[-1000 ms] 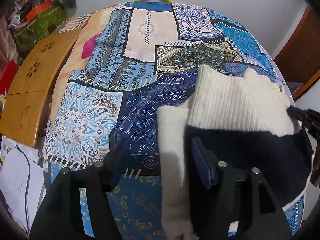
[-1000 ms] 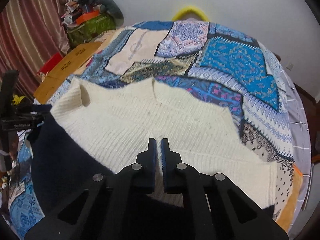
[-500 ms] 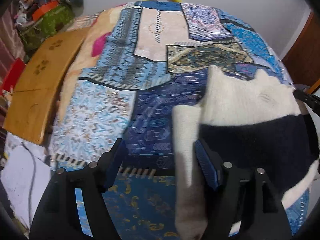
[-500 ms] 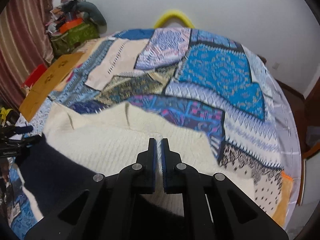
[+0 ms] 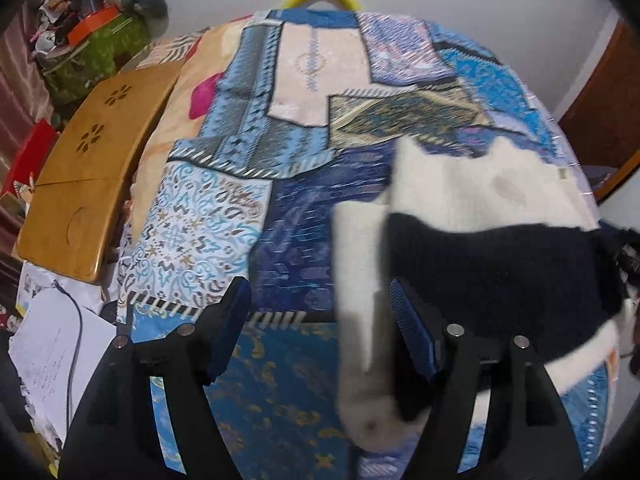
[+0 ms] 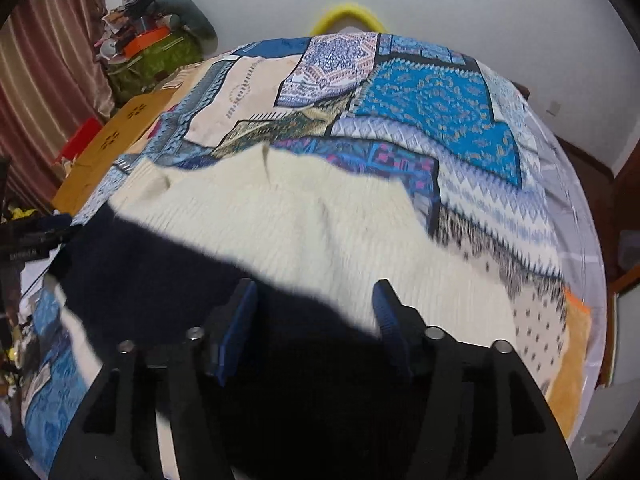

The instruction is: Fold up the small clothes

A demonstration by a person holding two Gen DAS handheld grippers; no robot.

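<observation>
A small cream and navy knitted sweater [image 6: 304, 236] lies partly folded on the patchwork bedspread [image 6: 432, 104]. In the left wrist view it [image 5: 488, 216] lies at the right, with a cream sleeve [image 5: 360, 304] hanging toward the near edge. My left gripper [image 5: 320, 320] is open, its right finger beside the sleeve and navy band. My right gripper [image 6: 314, 312] is open above the navy part of the sweater, holding nothing.
A wooden lap table [image 5: 84, 176] lies left of the bed, with papers [image 5: 48, 356] below it. A green bag with clutter [image 6: 156, 56] stands at the far left. A yellow hoop [image 6: 346, 12] leans on the wall behind the bed.
My right gripper was shut on the cream knit and has opened, letting it go. Both views have shifted back slightly; the sweater lies lower on the bed.
</observation>
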